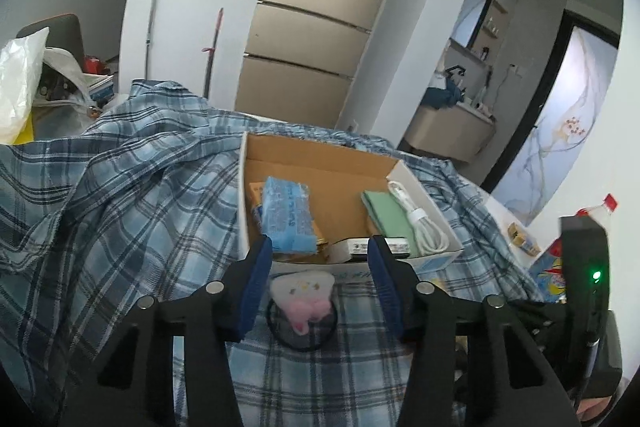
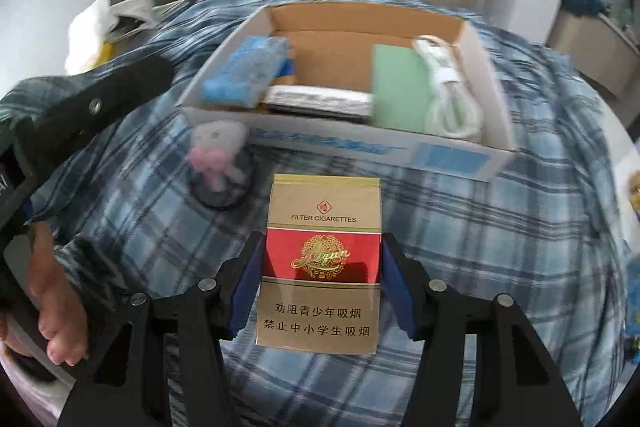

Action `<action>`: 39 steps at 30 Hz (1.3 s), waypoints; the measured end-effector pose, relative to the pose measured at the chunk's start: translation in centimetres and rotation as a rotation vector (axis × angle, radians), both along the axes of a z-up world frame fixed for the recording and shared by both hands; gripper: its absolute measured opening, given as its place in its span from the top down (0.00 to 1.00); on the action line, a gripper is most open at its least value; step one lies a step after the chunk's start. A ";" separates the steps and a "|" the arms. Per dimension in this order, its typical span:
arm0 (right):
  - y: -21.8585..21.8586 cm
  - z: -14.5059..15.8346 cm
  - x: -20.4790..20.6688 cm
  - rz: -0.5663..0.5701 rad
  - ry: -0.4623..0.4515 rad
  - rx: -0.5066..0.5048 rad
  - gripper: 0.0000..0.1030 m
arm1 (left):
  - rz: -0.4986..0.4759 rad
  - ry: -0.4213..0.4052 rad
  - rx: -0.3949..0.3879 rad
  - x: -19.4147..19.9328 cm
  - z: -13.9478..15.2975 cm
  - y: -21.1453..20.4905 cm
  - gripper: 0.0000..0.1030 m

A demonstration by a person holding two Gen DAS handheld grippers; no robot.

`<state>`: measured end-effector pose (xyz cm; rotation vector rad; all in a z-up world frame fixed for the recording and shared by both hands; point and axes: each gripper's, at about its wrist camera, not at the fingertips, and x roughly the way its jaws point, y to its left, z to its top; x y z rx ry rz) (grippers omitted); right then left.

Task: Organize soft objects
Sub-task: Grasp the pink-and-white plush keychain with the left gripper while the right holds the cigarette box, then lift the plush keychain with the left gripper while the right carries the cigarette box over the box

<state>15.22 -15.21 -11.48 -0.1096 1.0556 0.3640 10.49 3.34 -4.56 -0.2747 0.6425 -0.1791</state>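
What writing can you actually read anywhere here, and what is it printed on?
"FILTER CIGARETTES": top of the cigarette pack in the right gripper.
"劝阻青少年吸烟" and "禁止中小学生吸烟": the pack's lower gold panel.
Gold script logo on its red band: too ornate to read surely.
Blue print on the box front: blurred.
Print on the blue packet: too small.

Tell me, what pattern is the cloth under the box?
Blue and white plaid cloth, clearest in the left wrist view.
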 end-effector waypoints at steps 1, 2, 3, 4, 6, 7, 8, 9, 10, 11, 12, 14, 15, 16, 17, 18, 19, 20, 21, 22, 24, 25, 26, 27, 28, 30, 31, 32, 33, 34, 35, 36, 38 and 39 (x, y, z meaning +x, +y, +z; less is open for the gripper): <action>-0.5 0.0 0.1 -0.021 -0.019 -0.012 0.46 | 0.014 0.013 0.021 0.2 -0.1 -0.1 0.49; -0.9 0.0 0.1 -0.043 -0.037 -0.019 0.46 | 0.028 0.031 0.040 0.4 -0.4 -0.1 0.49; -1.3 0.1 0.2 -0.056 -0.045 -0.017 0.46 | 0.023 0.052 0.038 0.7 -0.7 -0.1 0.49; -1.7 0.0 0.3 -0.071 -0.051 -0.012 0.46 | 0.012 0.080 0.030 1.1 -1.1 -0.1 0.49; -2.6 -0.2 0.4 -0.093 -0.051 -0.002 0.46 | 0.007 0.107 0.036 1.3 -1.6 -0.1 0.49; -2.9 -0.4 0.3 -0.100 -0.046 0.008 0.46 | 0.002 0.115 0.039 1.4 -1.8 -0.2 0.49; -3.3 -0.5 0.4 -0.104 -0.036 0.019 0.46 | -0.007 0.122 0.045 1.5 -1.9 -0.4 0.49; -3.5 -0.6 0.3 -0.111 -0.028 0.028 0.46 | -0.017 0.126 0.053 1.5 -2.0 -0.7 0.49; -3.5 -0.8 0.3 -0.117 -0.026 0.030 0.46 | -0.032 0.133 0.065 1.6 -2.1 -1.1 0.49; -3.5 -0.9 0.3 -0.118 -0.027 0.021 0.46 | -0.041 0.140 0.075 1.6 -2.3 -1.4 0.49; -3.1 -1.0 0.4 -0.116 -0.027 0.016 0.46 | -0.051 0.152 0.089 1.8 -2.5 -1.7 0.49; -3.0 -1.1 0.4 -0.109 -0.026 0.011 0.46 | -0.066 0.178 0.102 2.1 -2.9 -2.2 0.49; -2.9 -1.1 0.2 -0.110 -0.030 0.008 0.46 | -0.069 0.191 0.105 2.3 -3.0 -2.3 0.48; -2.9 -1.0 0.1 -0.113 -0.035 0.004 0.46 | -0.069 0.213 0.114 2.5 -3.3 -2.4 0.48; -2.9 -1.0 0.1 -0.119 -0.039 -0.001 0.46 | -0.076 0.239 0.117 2.8 -3.8 -2.5 0.48; -2.9 -1.1 0.2 -0.124 -0.042 -0.006 0.46 | -0.081 0.252 0.116 3.0 -4.0 -2.6 0.48; -2.8 -1.1 0.2 -0.127 -0.046 -0.012 0.46 | -0.081 0.262 0.119 3.1 -4.2 -2.6 0.48; -2.8 -1.2 0.3 -0.125 -0.045 -0.013 0.46 | -0.080 0.271 0.121 3.2 -4.4 -2.6 0.48; -2.9 -1.2 0.3 -0.123 -0.043 -0.013 0.46 | -0.082 0.281 0.121 3.3 -4.6 -2.6 0.48; -2.8 -1.2 0.3 -0.123 -0.043 -0.013 0.46 | -0.084 0.287 0.119 3.4 -4.7 -2.7 0.48; -2.9 -1.2 0.4 -0.123 -0.043 -0.012 0.46 | -0.086 0.294 0.117 3.5 -4.8 -2.7 0.48; -2.9 -1.2 0.4 -0.123 -0.041 -0.011 0.46 | -0.088 0.292 0.117 3.5 -4.8 -2.7 0.49; -2.9 -1.1 0.3 -0.123 -0.041 -0.011 0.46 | -0.087 0.290 0.122 3.4 -4.8 -2.8 0.52; -2.9 -1.1 0.4 -0.123 -0.041 -0.012 0.46 | -0.087 0.290 0.125 3.5 -4.8 -2.8 0.60; -2.9 -1.1 0.4 -0.122 -0.041 -0.012 0.46 | -0.090 0.292 0.125 3.5 -4.8 -2.8 0.63; -2.9 -1.1 0.3 -0.120 -0.042 -0.012 0.46 | -0.088 0.290 0.123 3.5 -4.8 -2.9 0.65; -2.9 -1.1 0.3 -0.119 -0.042 -0.010 0.46 | -0.084 0.283 0.123 3.4 -4.7 -2.8 0.65; -2.9 -1.1 0.3 -0.118 -0.042 -0.007 0.46 | -0.082 0.279 0.124 3.4 -4.6 -2.9 0.65; -2.9 -1.1 0.2 -0.118 -0.042 -0.005 0.46 | -0.081 0.275 0.126 3.3 -4.5 -2.9 0.66; -2.9 -1.0 0.2 -0.118 -0.044 -0.004 0.46 | -0.082 0.271 0.127 3.3 -4.4 -2.8 0.68; -2.9 -1.0 0.2 -0.119 -0.046 -0.004 0.46 | -0.083 0.262 0.128 3.2 -4.3 -2.8 0.68; -2.9 -1.0 0.1 -0.120 -0.048 -0.002 0.46 | -0.084 0.248 0.131 2.9 -4.0 -2.8 0.68; -3.0 -0.8 0.0 -0.122 -0.058 0.007 0.46 | -0.089 0.213 0.135 2.4 -3.5 -2.9 0.68; -3.0 -0.6 -0.1 -0.120 -0.064 0.016 0.46 | -0.092 0.191 0.138 2.1 -3.1 -2.9 0.68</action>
